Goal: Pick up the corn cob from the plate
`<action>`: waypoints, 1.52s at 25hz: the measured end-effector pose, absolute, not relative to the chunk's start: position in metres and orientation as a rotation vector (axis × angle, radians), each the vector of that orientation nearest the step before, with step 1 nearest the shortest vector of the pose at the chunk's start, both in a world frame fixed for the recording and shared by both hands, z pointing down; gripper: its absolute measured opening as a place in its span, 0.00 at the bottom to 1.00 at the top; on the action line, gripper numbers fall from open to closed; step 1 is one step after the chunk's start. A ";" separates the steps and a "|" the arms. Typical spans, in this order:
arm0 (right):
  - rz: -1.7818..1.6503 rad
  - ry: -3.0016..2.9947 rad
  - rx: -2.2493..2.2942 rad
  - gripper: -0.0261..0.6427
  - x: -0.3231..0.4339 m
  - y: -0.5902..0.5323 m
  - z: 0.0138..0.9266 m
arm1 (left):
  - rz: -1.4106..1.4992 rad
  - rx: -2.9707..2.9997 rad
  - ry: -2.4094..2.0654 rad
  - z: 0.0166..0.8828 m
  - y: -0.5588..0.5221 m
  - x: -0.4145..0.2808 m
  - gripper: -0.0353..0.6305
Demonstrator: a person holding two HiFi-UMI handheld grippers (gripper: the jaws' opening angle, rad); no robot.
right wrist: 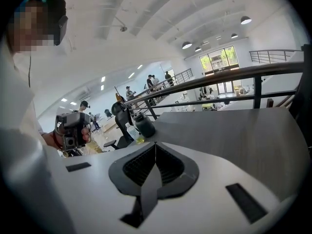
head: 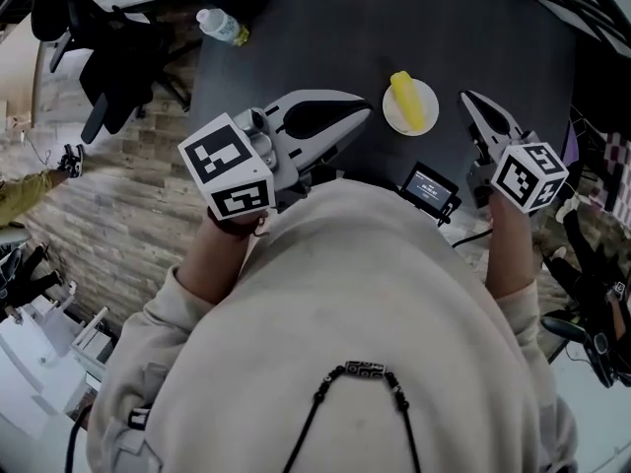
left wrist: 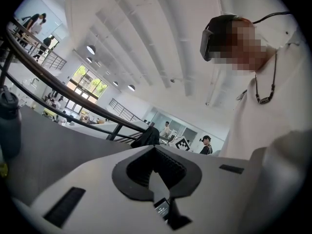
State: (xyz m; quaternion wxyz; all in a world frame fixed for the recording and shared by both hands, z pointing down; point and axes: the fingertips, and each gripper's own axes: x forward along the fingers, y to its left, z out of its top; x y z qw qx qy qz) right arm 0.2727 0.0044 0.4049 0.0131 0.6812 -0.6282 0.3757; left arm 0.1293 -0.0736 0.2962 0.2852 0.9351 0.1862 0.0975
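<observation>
A yellow corn cob [head: 405, 99] lies on a small white round plate [head: 426, 121] on the dark table [head: 325, 37] in the head view. My left gripper [head: 366, 114] lies level just left of the plate, its tips close to the rim, and its jaws are shut with nothing between them [left wrist: 156, 148]. Right of the plate, my right gripper [head: 465, 97] slopes down toward the table, also shut and empty [right wrist: 155, 144]. Neither gripper touches the cob. The cob and plate do not show in either gripper view.
A small device with a lit screen [head: 430, 185] sits at the table's near edge. A water bottle [head: 219, 25] and a dark flask [right wrist: 144, 126] stand at the far left corner. A black chair [head: 118, 67] stands beside the table on the left.
</observation>
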 end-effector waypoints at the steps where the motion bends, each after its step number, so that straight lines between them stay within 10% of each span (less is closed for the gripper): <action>1: 1.180 -1.956 2.108 0.06 0.272 0.000 0.409 | 0.259 2.502 0.481 0.297 -0.077 0.126 0.06; 38: 1.423 -1.639 1.609 0.35 0.276 -0.029 0.598 | 0.228 2.480 0.017 0.324 -0.131 0.050 0.06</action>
